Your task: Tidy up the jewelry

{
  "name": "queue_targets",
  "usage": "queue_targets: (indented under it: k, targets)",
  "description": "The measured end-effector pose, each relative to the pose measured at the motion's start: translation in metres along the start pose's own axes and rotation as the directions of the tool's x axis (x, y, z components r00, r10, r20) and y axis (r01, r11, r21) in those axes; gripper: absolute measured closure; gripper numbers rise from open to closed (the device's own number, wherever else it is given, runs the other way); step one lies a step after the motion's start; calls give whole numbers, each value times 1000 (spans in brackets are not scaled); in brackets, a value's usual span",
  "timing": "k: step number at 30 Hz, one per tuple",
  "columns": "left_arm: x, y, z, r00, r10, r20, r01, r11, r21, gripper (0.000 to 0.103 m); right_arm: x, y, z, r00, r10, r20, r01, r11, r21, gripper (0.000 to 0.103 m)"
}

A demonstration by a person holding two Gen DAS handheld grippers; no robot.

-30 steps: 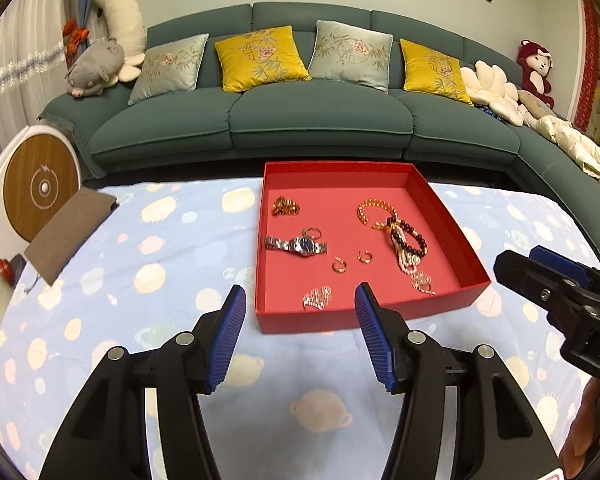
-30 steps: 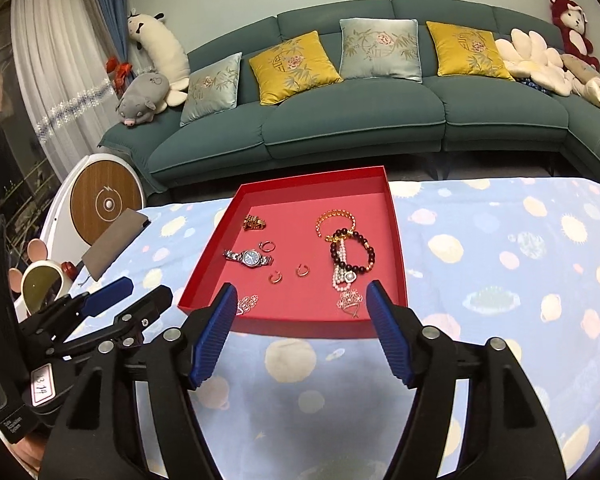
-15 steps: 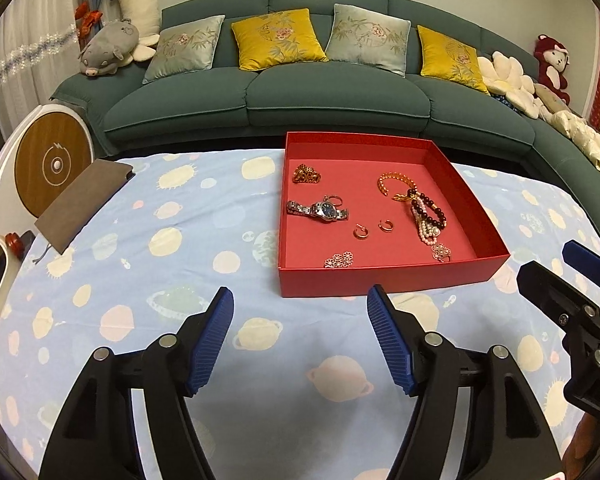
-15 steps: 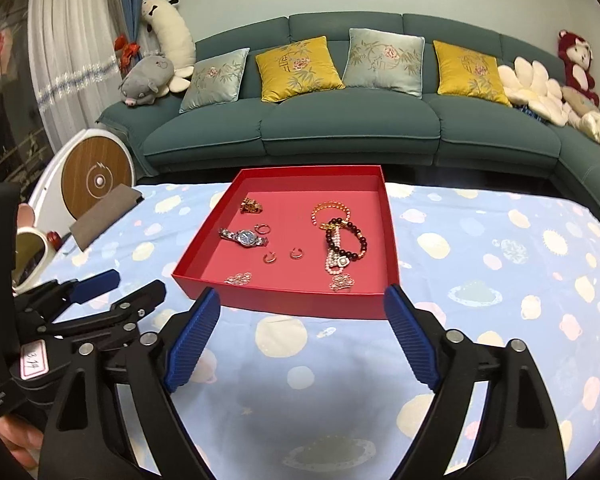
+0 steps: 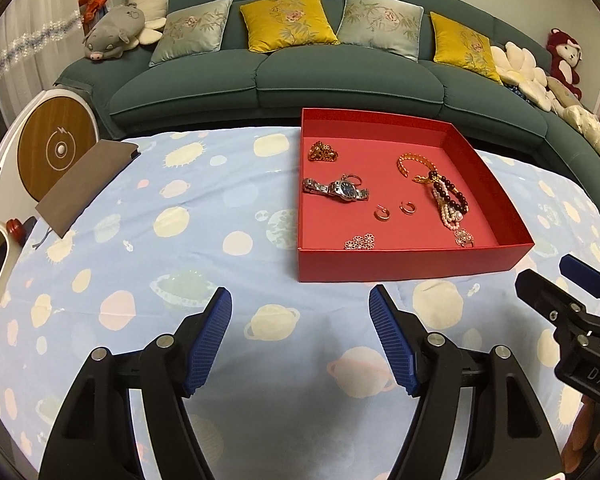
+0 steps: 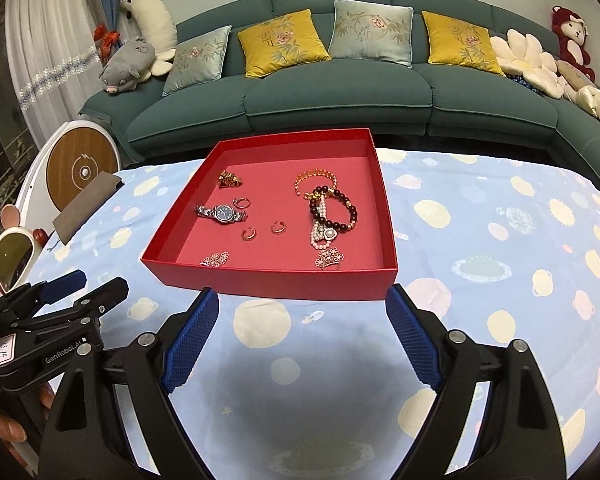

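Both grippers have drawn back from the red tray point(image 6: 268, 284) since the earlier frames, so its near wall now sits clear of the fingertips instead of between them. All the jewelry lies inside that tray, loose on the floor with no dividers: a silver watch point(image 6: 221, 213) at the left with a small ring point(image 6: 241, 202) touching its far side, a gold cluster piece point(image 6: 229, 179) behind them, two hoop earrings point(image 6: 263, 230) near the middle, and a flower brooch point(image 6: 216, 259) against the near wall. To the right, a gold bracelet point(image 6: 315, 181), a dark bead bracelet point(image 6: 333, 211) and a pearl strand point(image 6: 321, 236) overlap in one heap, with a second flower piece point(image 6: 330, 258) just beside them. Lifting any one bracelet risks dragging the others along, since they cross each other, and the small hoops look likely to slip from ribbed pads. The left gripper point(image 5: 300, 336) hangs wide open and empty over the planet-print cloth point(image 5: 180, 240), just short of the tray, and the right gripper point(image 6: 302, 340) is likewise spread wide, holding nothing, nearly touching the near wall. A brown pouch point(image 5: 86, 184) lies well apart at the cloth's left edge
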State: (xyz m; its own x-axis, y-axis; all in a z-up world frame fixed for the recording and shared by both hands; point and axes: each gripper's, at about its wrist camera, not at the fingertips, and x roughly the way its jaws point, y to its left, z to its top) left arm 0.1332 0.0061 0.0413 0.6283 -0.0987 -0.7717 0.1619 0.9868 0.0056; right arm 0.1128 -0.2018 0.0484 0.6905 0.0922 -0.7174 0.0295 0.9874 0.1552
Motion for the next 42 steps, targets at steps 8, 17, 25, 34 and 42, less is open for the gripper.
queue_targets:
  k: [8,17,25,34,42]
  targets:
    - [3,-18,0,1000,-3,-18,3,1000,-5,27,6,6,-7,1000,-14,-28,13,999,-40,20]
    - [4,-24,0,999,38,3,-38,998,-48,27,0,2,-4,998,-59,1,59,998,-37,15]
    - [8,-21,4,999,49,15,-48,996,-78,27,1,4,-5,997,-75,12,75,996,-48,13]
    - [7,-25,3,998,57,35,-56,998,-41,27,6,0,-4,996,-90,4,90,995,-33,11]
    - [7,-22,0,997,61,39,-60,998,-34,27,5,1,-5,996,-94,6,94,995,-44,11]
